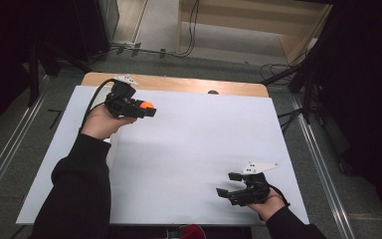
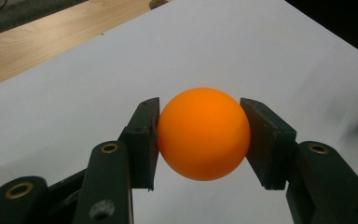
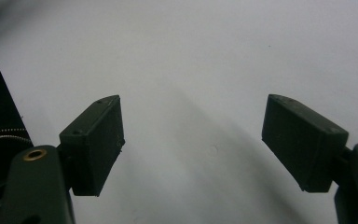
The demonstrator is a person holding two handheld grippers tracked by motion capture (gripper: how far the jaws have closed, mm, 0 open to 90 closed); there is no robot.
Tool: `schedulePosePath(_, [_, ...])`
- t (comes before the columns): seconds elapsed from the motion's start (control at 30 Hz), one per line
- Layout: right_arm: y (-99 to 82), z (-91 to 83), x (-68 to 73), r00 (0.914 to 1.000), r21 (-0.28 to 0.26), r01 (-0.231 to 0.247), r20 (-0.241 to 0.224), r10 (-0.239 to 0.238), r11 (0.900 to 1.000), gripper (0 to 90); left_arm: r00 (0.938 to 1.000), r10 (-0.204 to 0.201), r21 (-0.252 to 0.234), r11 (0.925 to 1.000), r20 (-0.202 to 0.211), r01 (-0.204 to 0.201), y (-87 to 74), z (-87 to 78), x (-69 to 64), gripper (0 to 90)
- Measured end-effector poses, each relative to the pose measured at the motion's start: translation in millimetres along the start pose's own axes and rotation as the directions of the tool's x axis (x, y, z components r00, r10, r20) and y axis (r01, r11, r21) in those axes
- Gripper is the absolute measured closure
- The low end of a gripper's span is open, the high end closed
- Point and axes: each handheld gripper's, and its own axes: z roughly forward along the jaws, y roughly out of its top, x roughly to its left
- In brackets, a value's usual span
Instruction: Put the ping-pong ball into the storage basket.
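Pick-up stage looks done. The left gripper (image 1: 148,108) clamps the orange ball (image 2: 203,133) between its two pads, one pad pressed to each side. In the high view the ball (image 1: 146,105) sits in that gripper above the far left part of the white sheet (image 1: 194,144), apparently clear of it. The right gripper (image 1: 227,184) waits near the sheet's near right corner, jaws spread wide with nothing between them. Left to do, by my reading: carry the ball across and either hand it over or set it down. No drop-off spot is marked on the sheet.

Left claw (image 1: 146,107) clamped, right claw (image 1: 229,185) agape
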Motion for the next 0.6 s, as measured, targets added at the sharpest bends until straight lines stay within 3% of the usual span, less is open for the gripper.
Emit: schedulePosePath(0.6, [0.4, 0.0, -0.4, 1.0, -0.006, 0.001, 0.005, -0.001, 1.0, 19.5, 0.9977, -0.031, 0.001, 0.9995, -0.061, 0.031, -9.8, -10.4, 18.7, 50.4])
